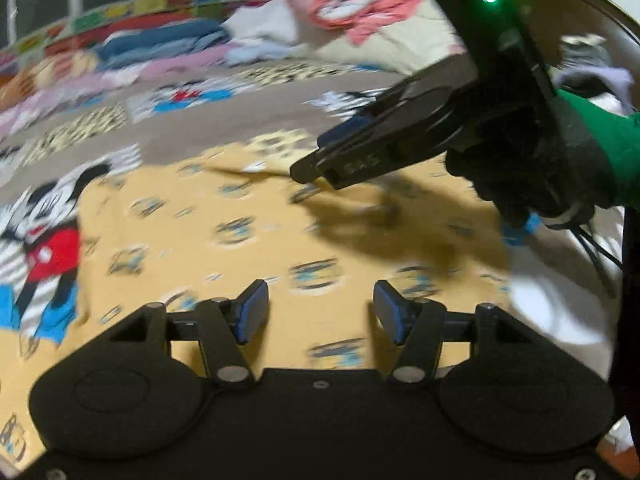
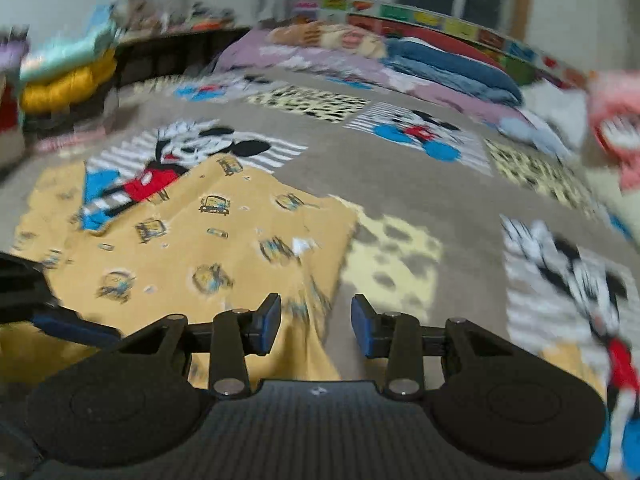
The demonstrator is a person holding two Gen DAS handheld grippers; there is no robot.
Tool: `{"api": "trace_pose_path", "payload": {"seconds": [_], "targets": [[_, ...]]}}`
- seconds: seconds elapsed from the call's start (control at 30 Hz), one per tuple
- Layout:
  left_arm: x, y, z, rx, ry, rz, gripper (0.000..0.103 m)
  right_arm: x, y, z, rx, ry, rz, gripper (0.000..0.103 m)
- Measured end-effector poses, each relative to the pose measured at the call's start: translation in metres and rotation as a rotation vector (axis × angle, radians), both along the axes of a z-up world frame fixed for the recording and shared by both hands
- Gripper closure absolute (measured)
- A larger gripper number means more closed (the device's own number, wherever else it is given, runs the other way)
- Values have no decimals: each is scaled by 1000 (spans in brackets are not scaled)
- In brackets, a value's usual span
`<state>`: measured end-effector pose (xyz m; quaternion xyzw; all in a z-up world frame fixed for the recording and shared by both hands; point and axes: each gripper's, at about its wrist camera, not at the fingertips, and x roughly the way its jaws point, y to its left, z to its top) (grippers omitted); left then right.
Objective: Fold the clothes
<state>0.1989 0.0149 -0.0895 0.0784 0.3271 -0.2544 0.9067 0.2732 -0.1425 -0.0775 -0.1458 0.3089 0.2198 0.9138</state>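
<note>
Down at the near edge of the bedspread [image 2: 400, 184], the left gripper [image 1: 320, 308] hangs over the yellow printed garment [image 1: 240, 220], blue pads spread apart and nothing between them. Same cloth under the right gripper [image 2: 316, 320]: its jaws stand parted too, with a raised fold of the yellow fabric running up into the gap, and through the blur I can't tell whether either pad touches it.

Look at the left wrist view: the right gripper [image 1: 316, 174] comes in from the right side, held by a dark-gloved hand [image 1: 516, 168] with a green sleeve [image 1: 592, 136] behind it, a green light glowing on the housing above. There's embossed lettering along its finger, too smeared to read with confidence.

The yellow garment lies spread flat across the near left part of the bedspread, its small cartoon prints scattered all over, one corner lapping onto a cartoon mouse panel [image 2: 172, 168]. No readable label on it.

Further out, grey bedspread with more mouse panels and spotted cream squares. Toward the far edge, a folded blue blanket [image 2: 448, 68] and lilac bedding sit in a row, and a pink heap of clothes [image 1: 360, 4] sits at the far right corner. Beyond that, a colourful banner of printed squares lines the wall, lettering unreadable.
</note>
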Motion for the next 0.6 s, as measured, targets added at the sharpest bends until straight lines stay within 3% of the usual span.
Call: {"api": "trace_pose_path", "payload": {"seconds": [0.2,0.33,0.5,0.6], "targets": [[8,8,-9,-11,38,25,46,40,62,-30,-305,-55,113,65],[9,11,-12,-17,43,18,45,62,61,-29,-346,-87,75,76],[8,15,-11,-33,48,17,45,104,-12,-18,-74,44,-192,75],[8,15,-12,-33,48,18,45,114,-61,-16,219,151,-259,73]]}}
